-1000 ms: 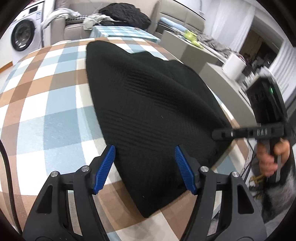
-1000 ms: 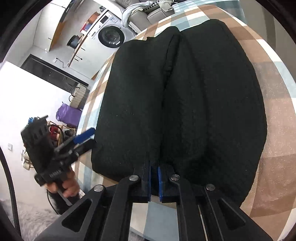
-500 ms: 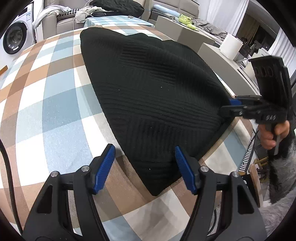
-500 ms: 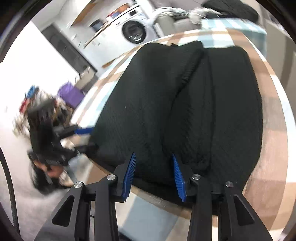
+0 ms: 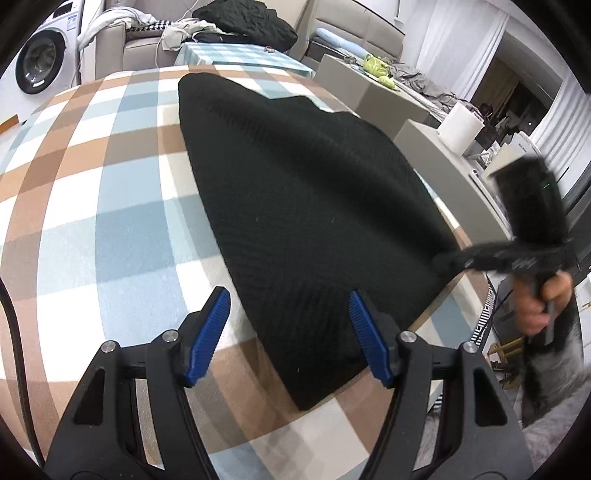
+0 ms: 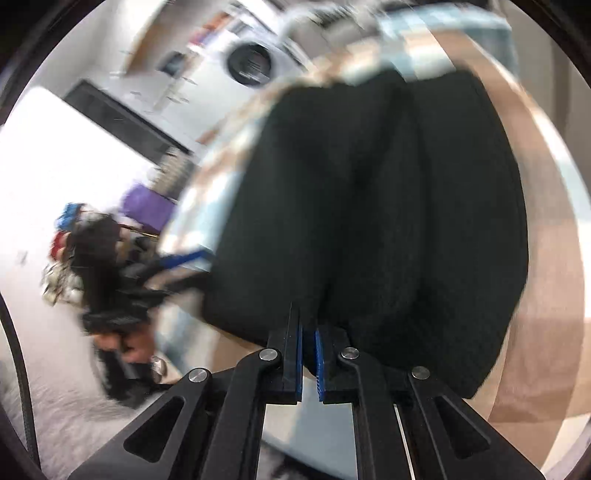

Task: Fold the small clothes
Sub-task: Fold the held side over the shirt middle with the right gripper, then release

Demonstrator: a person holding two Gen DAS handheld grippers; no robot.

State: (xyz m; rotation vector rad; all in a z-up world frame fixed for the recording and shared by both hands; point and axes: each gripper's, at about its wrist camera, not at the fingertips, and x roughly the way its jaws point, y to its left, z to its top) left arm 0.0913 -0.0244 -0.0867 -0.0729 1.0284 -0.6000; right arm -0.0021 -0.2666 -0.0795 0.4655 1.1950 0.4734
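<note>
A black knitted garment [image 5: 310, 206] lies folded on the checked tablecloth [image 5: 110, 206]. My left gripper [image 5: 291, 332] is open, its blue pads on either side of the garment's near corner, just above the cloth. My right gripper [image 6: 309, 354] is shut on the garment's near edge [image 6: 369, 221], pinching a fold between its blue pads. In the left wrist view the right gripper [image 5: 454, 260] shows at the garment's right edge, blurred. In the right wrist view the left gripper [image 6: 177, 266] shows at the garment's left side, blurred.
A washing machine [image 5: 40, 66] stands at the back left. A sofa with clothes [image 5: 236, 22] is behind the table. A grey counter with a paper roll [image 5: 460, 127] stands to the right. The table's edge runs close to the right gripper.
My right gripper opened half a second ago and has now shut again on the garment's edge. My left gripper stays open and has come nearer to the garment's corner.
</note>
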